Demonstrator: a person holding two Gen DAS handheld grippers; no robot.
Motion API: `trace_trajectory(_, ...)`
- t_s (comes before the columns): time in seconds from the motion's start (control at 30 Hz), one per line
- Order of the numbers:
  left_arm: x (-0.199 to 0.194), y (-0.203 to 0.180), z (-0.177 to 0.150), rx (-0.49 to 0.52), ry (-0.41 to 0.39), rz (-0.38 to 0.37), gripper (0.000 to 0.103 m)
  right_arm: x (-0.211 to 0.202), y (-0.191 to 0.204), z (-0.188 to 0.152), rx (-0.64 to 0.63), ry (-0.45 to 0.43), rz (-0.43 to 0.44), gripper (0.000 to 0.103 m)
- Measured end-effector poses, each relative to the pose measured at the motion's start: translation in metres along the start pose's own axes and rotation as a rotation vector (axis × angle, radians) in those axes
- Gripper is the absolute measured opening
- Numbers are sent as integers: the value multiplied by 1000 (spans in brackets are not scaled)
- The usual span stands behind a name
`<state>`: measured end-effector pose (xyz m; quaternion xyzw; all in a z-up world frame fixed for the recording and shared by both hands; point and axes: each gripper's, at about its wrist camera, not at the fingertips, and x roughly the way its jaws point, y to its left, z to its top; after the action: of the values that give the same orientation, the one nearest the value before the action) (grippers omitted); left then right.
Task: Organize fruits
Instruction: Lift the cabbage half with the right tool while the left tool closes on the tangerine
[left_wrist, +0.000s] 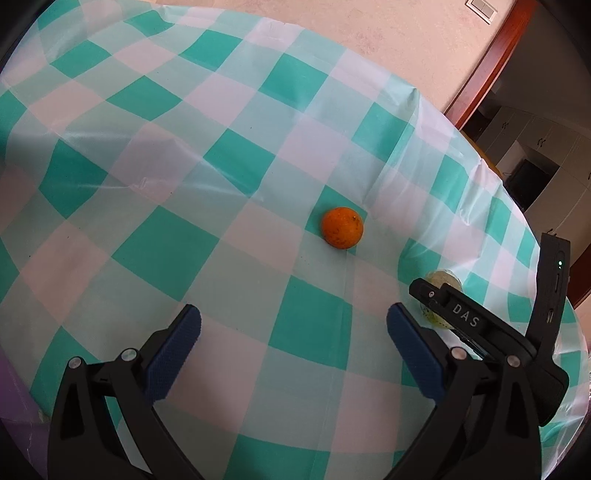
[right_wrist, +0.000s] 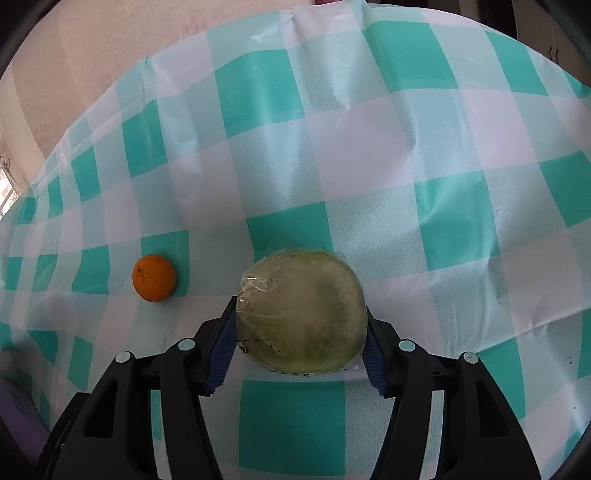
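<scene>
An orange lies on the green-and-white checked tablecloth, ahead of my left gripper, which is open and empty. The orange also shows in the right wrist view, to the left. My right gripper is shut on a pale green round fruit wrapped in clear plastic, its blue pads pressing both sides. In the left wrist view the right gripper reaches in from the right and mostly hides that wrapped fruit.
The table edge curves along the far side, with pinkish floor and a wooden door frame beyond. The tablecloth has creases and folds.
</scene>
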<state>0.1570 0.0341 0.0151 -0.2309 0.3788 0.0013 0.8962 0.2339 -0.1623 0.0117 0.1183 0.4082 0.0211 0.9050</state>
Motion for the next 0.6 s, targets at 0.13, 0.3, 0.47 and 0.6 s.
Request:
trace_trajectory(0.13, 7, -12, 4, 47, 6, 36, 101, -15, -10, -12, 70, -38, 5, 58)
trace_trajectory(0.3, 29, -31, 22, 77, -24, 83, 101, -24, -22, -13, 106, -72, -2, 58)
trace_trajectory(0.47, 59, -47, 44, 132, -9, 157, 88, -40, -26, -28, 153, -113, 42, 58)
trace_trajectory(0.6, 77, -64, 51, 234, 28, 190, 79, -43, -41, -24, 149, -115, 62, 58)
